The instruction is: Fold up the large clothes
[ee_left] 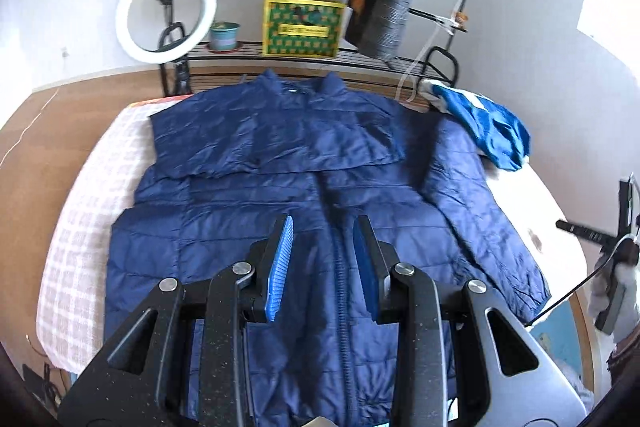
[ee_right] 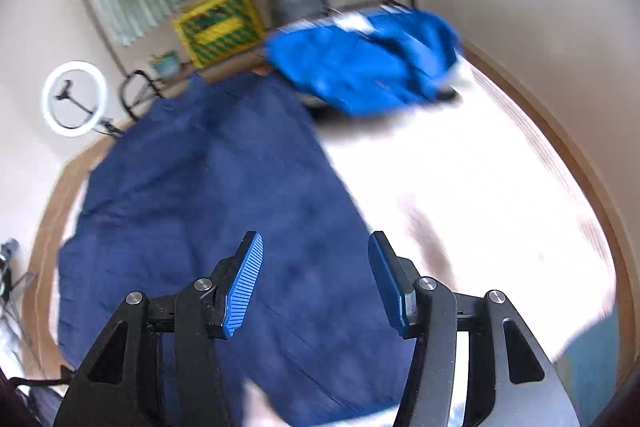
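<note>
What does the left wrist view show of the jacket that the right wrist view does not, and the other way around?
Only the left wrist view shows the navy jacket's collar, zipper, one sleeve folded across the chest, and the left gripper, open above it. Only the right wrist view shows the right gripper, open, and the bare pale cover beside the jacket. Both show the bright blue garment, yellow box and ring light.

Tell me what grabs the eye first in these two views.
The navy puffer jacket spread across the bed, one sleeve already folded over its chest. Next, the bright blue garment crumpled at the bed's far corner beside it. Both the left gripper and right gripper hover open above the jacket, holding nothing.
</note>
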Demonstrator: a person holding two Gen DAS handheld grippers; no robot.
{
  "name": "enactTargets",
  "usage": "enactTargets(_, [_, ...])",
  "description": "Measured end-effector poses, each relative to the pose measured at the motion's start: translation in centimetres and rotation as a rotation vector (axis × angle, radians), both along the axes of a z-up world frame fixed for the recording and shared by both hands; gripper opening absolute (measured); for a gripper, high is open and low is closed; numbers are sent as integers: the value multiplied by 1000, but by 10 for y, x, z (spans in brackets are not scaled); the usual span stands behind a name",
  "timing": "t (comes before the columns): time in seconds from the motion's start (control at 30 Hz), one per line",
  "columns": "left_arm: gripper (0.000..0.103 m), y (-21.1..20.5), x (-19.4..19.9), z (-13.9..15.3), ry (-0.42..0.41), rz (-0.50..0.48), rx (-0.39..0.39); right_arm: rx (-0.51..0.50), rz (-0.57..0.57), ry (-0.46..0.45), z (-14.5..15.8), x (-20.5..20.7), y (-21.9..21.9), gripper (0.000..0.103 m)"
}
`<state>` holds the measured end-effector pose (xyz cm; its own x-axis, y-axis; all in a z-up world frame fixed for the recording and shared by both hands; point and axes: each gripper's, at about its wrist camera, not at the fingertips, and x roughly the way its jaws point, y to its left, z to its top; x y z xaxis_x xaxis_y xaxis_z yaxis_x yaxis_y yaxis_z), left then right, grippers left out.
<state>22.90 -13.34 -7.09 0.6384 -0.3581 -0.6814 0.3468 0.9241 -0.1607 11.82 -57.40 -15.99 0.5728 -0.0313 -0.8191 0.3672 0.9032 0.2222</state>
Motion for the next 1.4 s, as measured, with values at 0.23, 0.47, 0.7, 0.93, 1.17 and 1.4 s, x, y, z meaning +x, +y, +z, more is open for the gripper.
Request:
enactTargets(0.23, [32, -27, -2, 0, 3, -84, 27, 80, -131, 91, -38, -45, -27, 54])
enactTargets(0.47, [31, -33, 17, -20, 40, -106, 13, 249, -246, 141, -75, -72, -37, 54])
enactTargets(0.7, [31, -12, 36, -32, 58, -57, -3, 299, -259, 141, -86, -73, -22, 55])
enactTargets(0.93, [31, 5, 45, -34, 68, -26, -26, 292, -232, 123, -82, -66, -16, 7])
enactTargets(1.17, [31, 30, 53, -25, 64, 47, -77, 258, -222, -22, -30, -54, -12, 5])
enactTargets(1.4, [31, 56, 60, -16, 31, 125, -94, 227, -147, -206, 50, -3, 8, 5])
